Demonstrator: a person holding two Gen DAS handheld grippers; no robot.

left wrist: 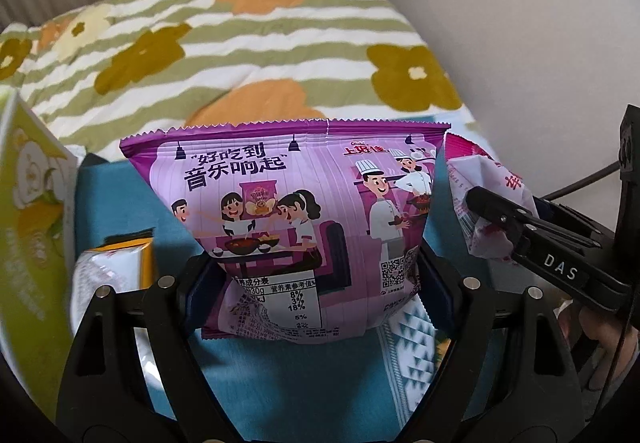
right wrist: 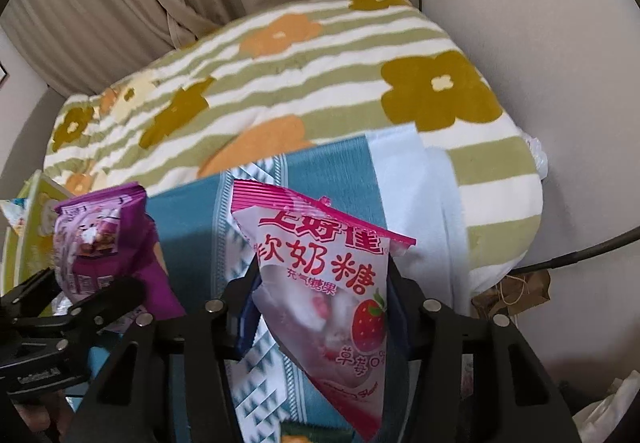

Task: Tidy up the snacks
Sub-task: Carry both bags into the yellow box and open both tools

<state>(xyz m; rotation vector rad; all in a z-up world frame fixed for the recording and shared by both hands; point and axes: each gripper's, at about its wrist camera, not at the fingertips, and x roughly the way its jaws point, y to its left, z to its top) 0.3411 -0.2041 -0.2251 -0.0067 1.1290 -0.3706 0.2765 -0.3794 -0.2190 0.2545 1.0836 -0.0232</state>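
Both jaws clamped: left gripper [left wrist: 316, 283] holds purple chip bag [left wrist: 296, 211], right gripper [right wrist: 320, 307] holds strawberry candy bag [right wrist: 332, 283], each upright above the teal cloth [left wrist: 280, 383] near its far edge, probably for sorting.

green box [left wrist: 28, 211] blurred, cut off left

Left claw [left wrist: 316, 275]: angled steeply downward, jaws set partly apart, pads pressed on both sides of a purple snack bag [left wrist: 296, 211]. Right claw [right wrist: 324, 303]: likewise angled steeply downward, jaws drawn narrow, clamped on a pink strawberry candy bag [right wrist: 332, 283].
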